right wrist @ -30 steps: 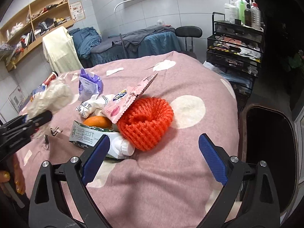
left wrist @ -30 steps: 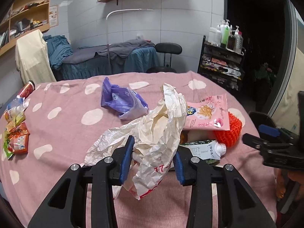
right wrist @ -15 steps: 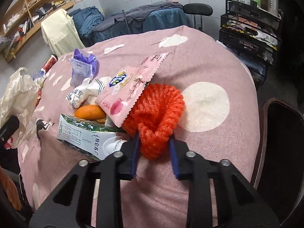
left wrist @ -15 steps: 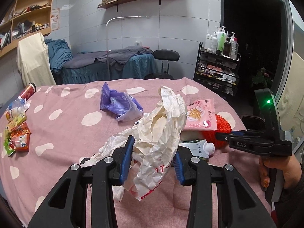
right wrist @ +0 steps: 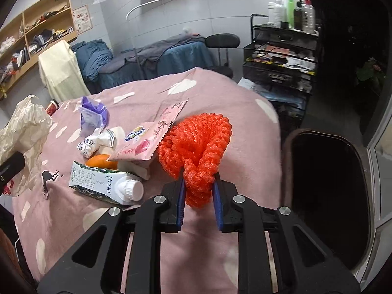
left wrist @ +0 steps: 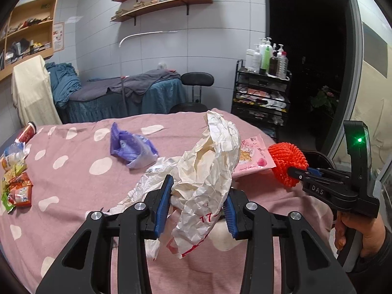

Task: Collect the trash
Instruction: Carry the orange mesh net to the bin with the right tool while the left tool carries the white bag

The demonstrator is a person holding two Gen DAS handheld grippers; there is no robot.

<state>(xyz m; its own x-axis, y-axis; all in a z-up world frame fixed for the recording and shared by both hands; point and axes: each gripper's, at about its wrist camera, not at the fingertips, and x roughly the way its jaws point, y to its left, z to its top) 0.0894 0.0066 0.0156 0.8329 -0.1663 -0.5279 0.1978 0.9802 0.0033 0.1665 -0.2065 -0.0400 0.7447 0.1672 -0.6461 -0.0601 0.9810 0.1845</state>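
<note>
We see a crumpled cream plastic bag with red print [left wrist: 208, 171] and an orange-red foam net [right wrist: 198, 147]. At ten o'clock from the net lies a purple plastic bag [right wrist: 93, 115], on a pink bedcover with white spots [right wrist: 232, 103].

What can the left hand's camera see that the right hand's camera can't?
Only the left wrist view shows the snack packets at the bed's left edge and the hand holding the right gripper. Only the right wrist view shows the milk carton, the orange and the dark bin. Both show the red foam net, pink packet, purple bag and crumpled white bag.
</note>
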